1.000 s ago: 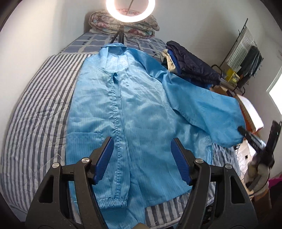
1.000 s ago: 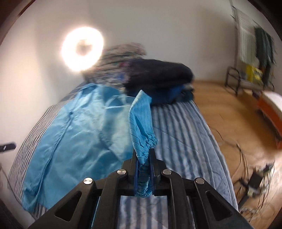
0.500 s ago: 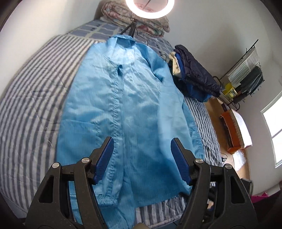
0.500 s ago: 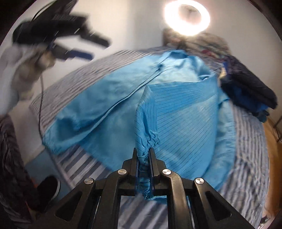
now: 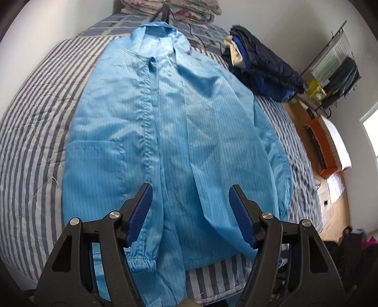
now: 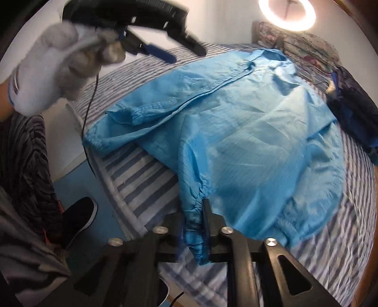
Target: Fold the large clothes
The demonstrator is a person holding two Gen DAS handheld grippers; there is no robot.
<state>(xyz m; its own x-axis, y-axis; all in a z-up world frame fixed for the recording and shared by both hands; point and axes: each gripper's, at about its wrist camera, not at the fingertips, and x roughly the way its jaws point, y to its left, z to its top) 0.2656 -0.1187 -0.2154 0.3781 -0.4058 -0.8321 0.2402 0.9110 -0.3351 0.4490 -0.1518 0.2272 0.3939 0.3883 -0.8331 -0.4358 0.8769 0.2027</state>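
Observation:
A large light-blue coat [image 5: 165,118] lies face up on the striped bed [image 5: 30,141], collar toward the far end. Its right sleeve is folded across the front. My right gripper [image 6: 192,212] sits low over the coat's hem; its jaws are opening, and the elastic sleeve cuff [image 6: 193,226] hangs loosely between them. My left gripper [image 5: 190,196] hovers open over the coat's lower front with nothing between its fingers. The other sleeve's cuff [image 5: 141,262] lies just below it. The right wrist view also shows the left gripper [image 6: 165,50] in a white-gloved hand [image 6: 52,70].
A pile of dark clothes [image 5: 267,70] lies on the bed to the coat's right. Folded quilts [image 5: 179,9] and a ring light [image 6: 287,14] stand at the head. A person's black shoe [image 6: 78,217] is on the floor by the bed's foot. An orange box [image 5: 326,146] sits on the floor.
The right gripper carried the sleeve cuff from the bed's right side across the coat, laying the sleeve over the front, and its jaws have begun to part. The left gripper sank closer to the coat.

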